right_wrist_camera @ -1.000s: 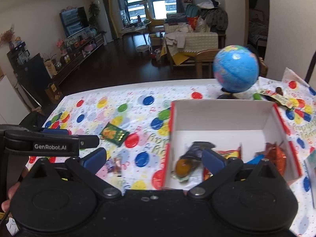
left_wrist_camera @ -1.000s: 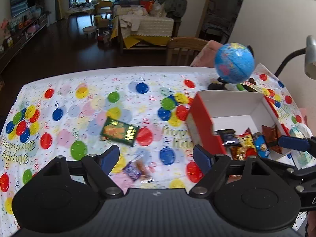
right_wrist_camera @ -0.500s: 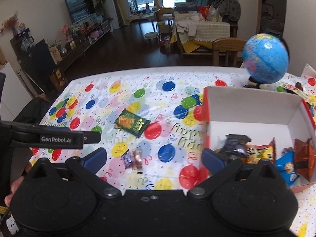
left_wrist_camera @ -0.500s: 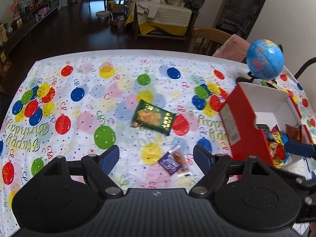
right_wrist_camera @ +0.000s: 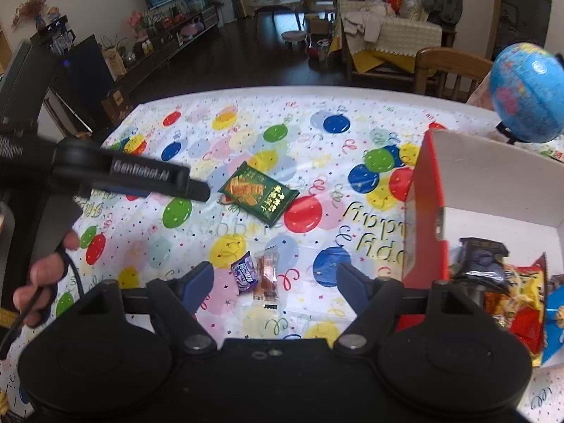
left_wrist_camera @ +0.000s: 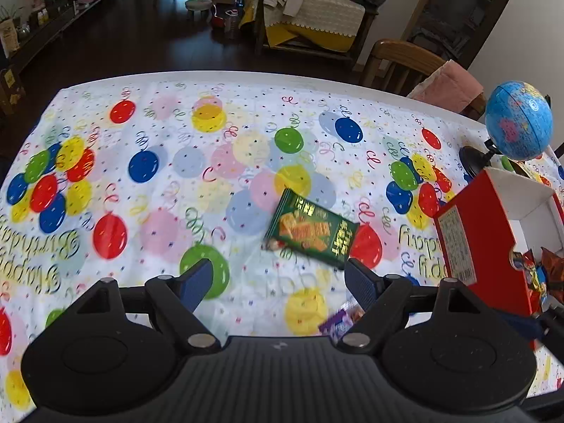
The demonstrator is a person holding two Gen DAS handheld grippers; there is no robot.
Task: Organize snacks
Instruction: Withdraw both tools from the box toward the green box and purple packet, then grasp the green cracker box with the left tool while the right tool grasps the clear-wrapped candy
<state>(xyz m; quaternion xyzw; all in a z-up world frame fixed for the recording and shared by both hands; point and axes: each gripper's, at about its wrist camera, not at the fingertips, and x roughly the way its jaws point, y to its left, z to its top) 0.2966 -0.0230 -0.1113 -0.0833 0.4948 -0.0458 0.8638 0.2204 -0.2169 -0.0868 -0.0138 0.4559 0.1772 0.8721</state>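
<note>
A green snack packet (left_wrist_camera: 312, 234) (right_wrist_camera: 258, 192) lies flat on the balloon tablecloth (left_wrist_camera: 148, 162). A small purple packet (right_wrist_camera: 243, 272) (left_wrist_camera: 337, 321) and a clear orange one (right_wrist_camera: 267, 275) lie side by side nearer me. A red box with white inside (right_wrist_camera: 426, 190) (left_wrist_camera: 469, 239) holds several snacks at the right. My left gripper (left_wrist_camera: 278, 282) is open and empty, just short of the green packet. My right gripper (right_wrist_camera: 273, 282) is open and empty, over the two small packets. The left gripper's body also shows in the right wrist view (right_wrist_camera: 148, 176).
A blue globe (left_wrist_camera: 516, 121) (right_wrist_camera: 527, 93) stands behind the box at the table's far right. A wooden chair (left_wrist_camera: 398, 60) is at the far edge. A hand (right_wrist_camera: 42, 275) holds the left gripper's handle.
Both grippers have swung left, away from the box. The green packet now sits closer ahead of the left gripper; the two small packets now lie between the right gripper's fingers.
</note>
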